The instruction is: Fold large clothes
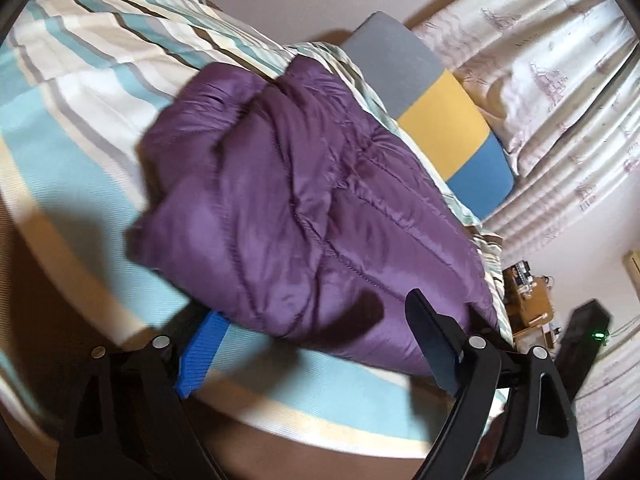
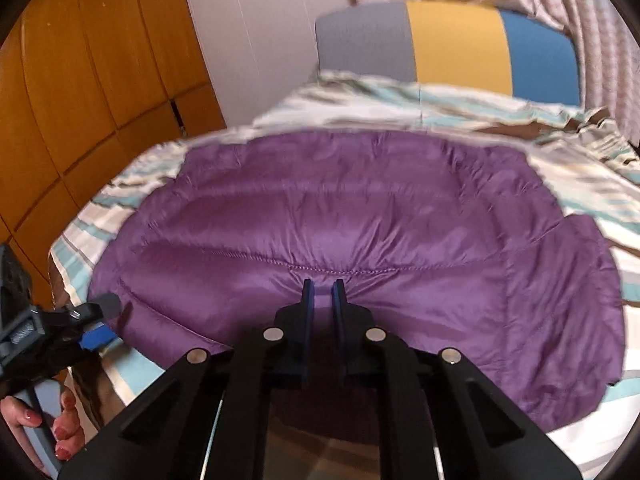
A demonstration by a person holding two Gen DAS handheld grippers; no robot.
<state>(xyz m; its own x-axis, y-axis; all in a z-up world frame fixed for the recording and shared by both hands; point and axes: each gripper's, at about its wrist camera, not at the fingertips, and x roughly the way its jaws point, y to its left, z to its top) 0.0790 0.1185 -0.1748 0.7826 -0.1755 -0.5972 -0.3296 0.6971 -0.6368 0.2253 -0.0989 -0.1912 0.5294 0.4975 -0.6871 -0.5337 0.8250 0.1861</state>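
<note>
Looking through your left wrist camera, you have the purple quilted puffer jacket (image 1: 296, 208) lying on the striped teal, white and brown bedspread (image 1: 80, 92), bunched into a thick bundle with a sleeve or side panel already turned in at about 10 o'clock. Your left gripper (image 1: 316, 344) stands wide apart, its blue-padded finger at 7 o'clock off the cloth and its black finger at 5 o'clock over the jacket's near hem; nothing is pinched. It points downward toward the near edge.

From your right wrist camera, the jacket (image 2: 352, 232) spreads broad across the bedspread (image 2: 440, 100), with the grey, yellow and blue headboard (image 2: 452, 44) at 12 o'clock. Your right gripper (image 2: 323, 300) is drawn narrow, tips close together at the jacket's near hem below a stitched seam; whether cloth is caught between them you cannot tell. Your left hand (image 2: 44, 428) grips its tool at 8 o'clock.

By my judgement, folding is partly begun: the sides look tucked, the main fold remains.
</note>
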